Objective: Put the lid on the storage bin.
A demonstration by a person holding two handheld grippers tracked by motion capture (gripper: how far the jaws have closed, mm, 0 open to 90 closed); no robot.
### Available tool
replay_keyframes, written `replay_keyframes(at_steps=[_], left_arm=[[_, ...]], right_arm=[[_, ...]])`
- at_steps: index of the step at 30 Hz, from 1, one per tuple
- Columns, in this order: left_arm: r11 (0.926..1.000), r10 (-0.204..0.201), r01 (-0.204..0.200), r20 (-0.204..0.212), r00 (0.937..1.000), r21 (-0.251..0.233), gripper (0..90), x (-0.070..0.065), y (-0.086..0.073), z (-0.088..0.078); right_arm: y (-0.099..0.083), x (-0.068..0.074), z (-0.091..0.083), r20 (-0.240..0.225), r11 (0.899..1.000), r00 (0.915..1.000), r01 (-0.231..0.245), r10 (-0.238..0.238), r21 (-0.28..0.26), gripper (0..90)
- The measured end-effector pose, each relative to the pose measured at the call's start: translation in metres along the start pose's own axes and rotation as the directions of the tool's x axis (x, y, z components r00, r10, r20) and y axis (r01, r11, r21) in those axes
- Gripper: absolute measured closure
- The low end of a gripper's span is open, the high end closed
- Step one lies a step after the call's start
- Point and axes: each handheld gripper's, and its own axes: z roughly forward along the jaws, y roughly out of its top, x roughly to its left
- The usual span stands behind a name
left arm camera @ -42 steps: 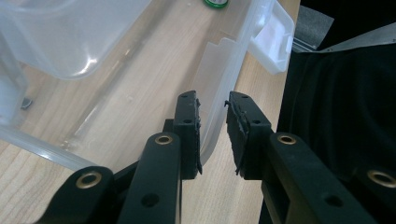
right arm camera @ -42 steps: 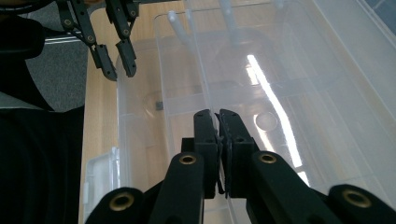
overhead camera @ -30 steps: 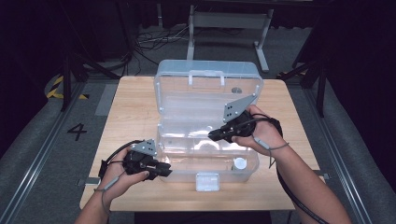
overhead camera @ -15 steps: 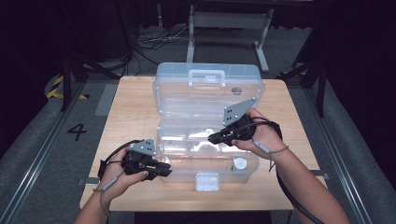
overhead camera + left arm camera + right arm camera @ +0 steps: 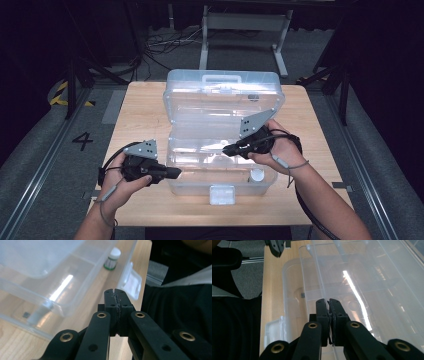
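Jaws pressed together, left hand-held gripper (image 5: pixel 172 173) level beside box (image 5: pixel 220 125); right (image 5: pixel 227 149) pinches its tray (image 5: pixel 200 135).

You're looking at just one readable mark here: a black "4" (image 5: pixel 82 140) sitting on the grey floor, just off the left edge of the wooden table (image 5: pixel 140 107). The small bottle's label inside the clear box is staying too blurry to read.
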Motion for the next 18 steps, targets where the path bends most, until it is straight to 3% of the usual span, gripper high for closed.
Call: replay_keyframes(at_steps=[6,12,18], left_arm=[[0.9973,-0.015,0.013,-0.038,0.9992,-0.073,89.8,0.0,0.015,-0.012],[0.9931,-0.042,0.034,-0.072,0.9965,-0.112,89.8,0.003,0.022,-0.015],[0.9834,-0.074,0.051,-0.129,0.9888,-0.174,89.8,0.007,0.024,-0.018]], right_arm=[[-0.001,0.002,0.001,0.006,1.0,1.0,0.002,-0.002,-0.005,86.8],[-0.003,0.004,0.001,0.004,1.0,1.0,0.006,-0.006,-0.006,86.8],[-0.005,0.008,0.002,0.011,1.0,0.9999,0.009,-0.009,-0.008,86.7]])
